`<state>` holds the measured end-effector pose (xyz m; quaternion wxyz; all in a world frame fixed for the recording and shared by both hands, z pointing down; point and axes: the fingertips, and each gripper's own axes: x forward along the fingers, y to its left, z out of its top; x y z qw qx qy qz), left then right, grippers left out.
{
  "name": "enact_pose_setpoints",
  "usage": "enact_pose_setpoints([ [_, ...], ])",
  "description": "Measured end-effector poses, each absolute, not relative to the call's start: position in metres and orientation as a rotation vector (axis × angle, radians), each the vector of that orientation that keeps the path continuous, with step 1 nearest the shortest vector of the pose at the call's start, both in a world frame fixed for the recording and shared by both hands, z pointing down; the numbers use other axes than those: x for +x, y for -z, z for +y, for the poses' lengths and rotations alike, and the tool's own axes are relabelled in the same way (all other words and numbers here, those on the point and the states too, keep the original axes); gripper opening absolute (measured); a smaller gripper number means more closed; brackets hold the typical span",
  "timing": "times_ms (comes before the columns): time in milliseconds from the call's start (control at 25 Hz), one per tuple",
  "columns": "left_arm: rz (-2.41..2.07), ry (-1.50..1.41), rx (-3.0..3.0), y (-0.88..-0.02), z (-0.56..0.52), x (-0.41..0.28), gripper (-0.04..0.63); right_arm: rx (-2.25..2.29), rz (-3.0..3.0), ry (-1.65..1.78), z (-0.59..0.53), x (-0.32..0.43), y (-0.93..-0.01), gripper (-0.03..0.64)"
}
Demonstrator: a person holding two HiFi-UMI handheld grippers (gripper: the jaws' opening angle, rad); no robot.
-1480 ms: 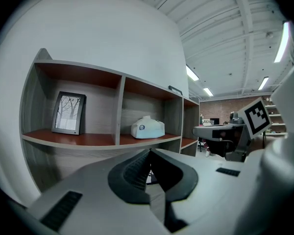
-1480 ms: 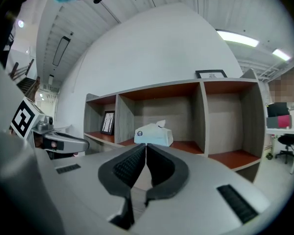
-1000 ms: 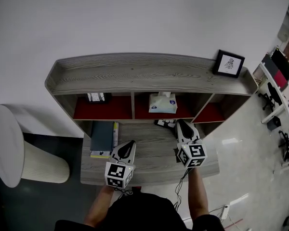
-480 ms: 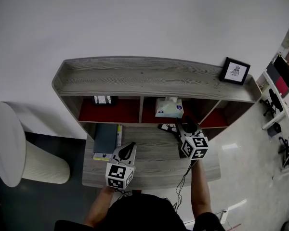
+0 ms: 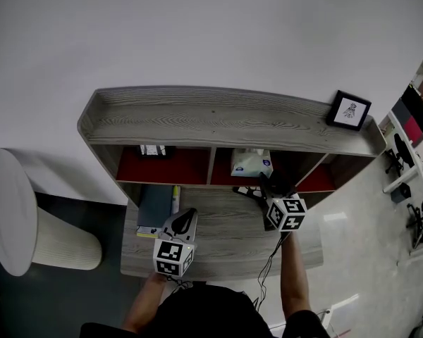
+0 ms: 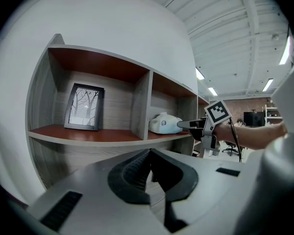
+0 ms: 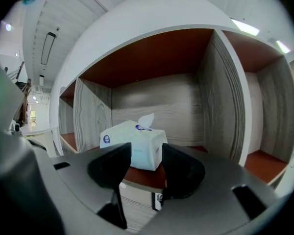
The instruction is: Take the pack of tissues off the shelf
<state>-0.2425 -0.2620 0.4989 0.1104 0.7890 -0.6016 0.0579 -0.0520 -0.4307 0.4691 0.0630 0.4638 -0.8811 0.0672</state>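
Woodgrain shelf (image 5: 225,115) holds boxy tissue pack (image 7: 137,141).

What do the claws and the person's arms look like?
The left claw and right claw have light grey bodies, black at the tips; each carries a white cube with black square markers. A thin dark cable hangs below the right one, whose jaws are opening with nothing between. Forearms are bare; the top is dark.

**Three viewpoints, one overlap**

The head view looks steeply down from above on the shelf (image 5: 225,115) and counter (image 5: 225,224). The left gripper view sits low, facing the shelf obliquely. The right gripper view faces the middle compartment (image 7: 152,97) closely. All share the tissue pack (image 5: 252,164).
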Motion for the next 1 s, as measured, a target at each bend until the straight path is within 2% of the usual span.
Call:
enact_pose_setpoints([
  [120,-1.768,-0.165,2.313,-0.501,-0.263,-0.245,0.005,1.417,-2.651,-0.188,-0.432,-0.052,-0.468,0.197],
  [360,-1.766,-0.161,2.303,-0.504,-0.263,-0.250,0.005,1.446,-2.621,-0.145,-0.430,-0.052,-0.464,0.071],
  [480,-1.761,-0.157,2.303,-0.505,-0.263,-0.251,0.005,1.445,-2.617,-0.158,-0.428,-0.052,-0.465,0.047],
  [1000,-1.738,-0.154,2.311,-0.507,-0.261,-0.248,0.005,1.490,-2.664,-0.125,-0.416,-0.047,-0.446,0.028],
])
